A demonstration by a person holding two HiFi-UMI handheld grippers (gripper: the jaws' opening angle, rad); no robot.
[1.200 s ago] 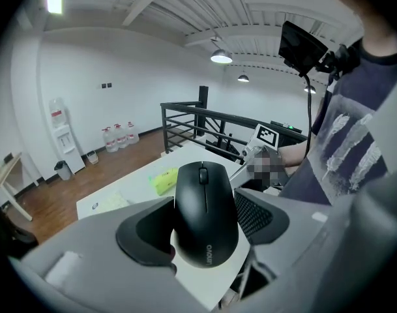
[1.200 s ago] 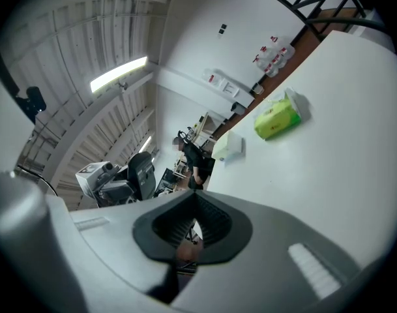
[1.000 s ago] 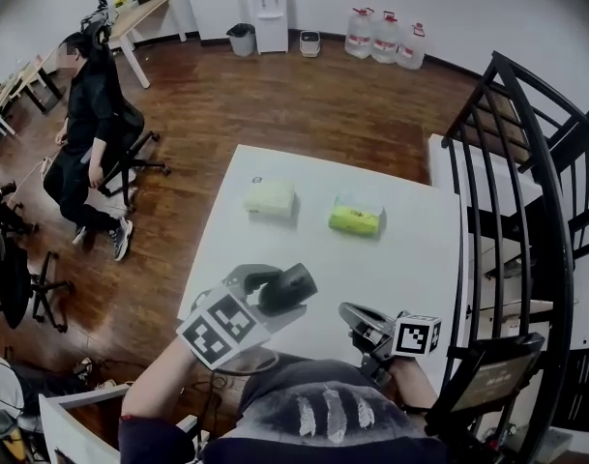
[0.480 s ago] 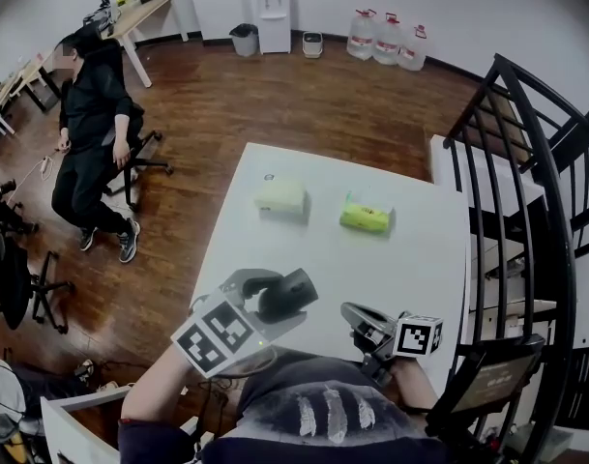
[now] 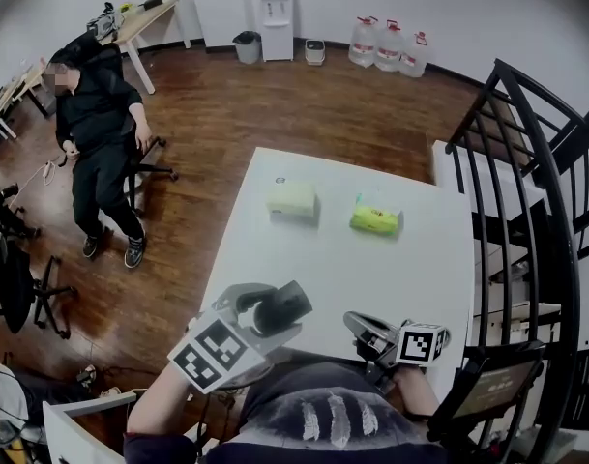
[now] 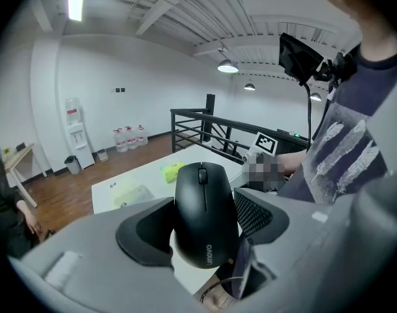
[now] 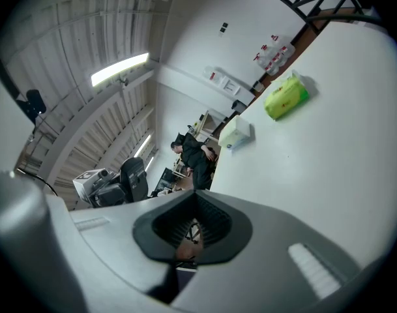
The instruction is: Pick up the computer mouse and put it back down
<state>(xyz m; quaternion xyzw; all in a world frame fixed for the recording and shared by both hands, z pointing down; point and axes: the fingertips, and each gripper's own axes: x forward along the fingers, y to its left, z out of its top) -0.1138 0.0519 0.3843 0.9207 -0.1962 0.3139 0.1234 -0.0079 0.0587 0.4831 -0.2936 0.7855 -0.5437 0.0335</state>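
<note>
Grey-shelled, the left gripper [image 5: 262, 307] is tilting down over the near edge of the table [image 5: 371, 269], clamping the smooth black computer mouse [image 6: 205, 207] aloft, while the right gripper [image 7: 195, 230] is hovering closed, empty.

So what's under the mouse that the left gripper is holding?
The mouse is clamped in the left gripper. Below it show the white table near its edge and a cable loop. The mouse covers the spot directly beneath.

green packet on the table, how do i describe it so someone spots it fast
Start at the white table beside the black railing. Toward its far end two packs lie side by side. The green packet is the one nearer the railing, bright lime against its pale neighbour.
</note>
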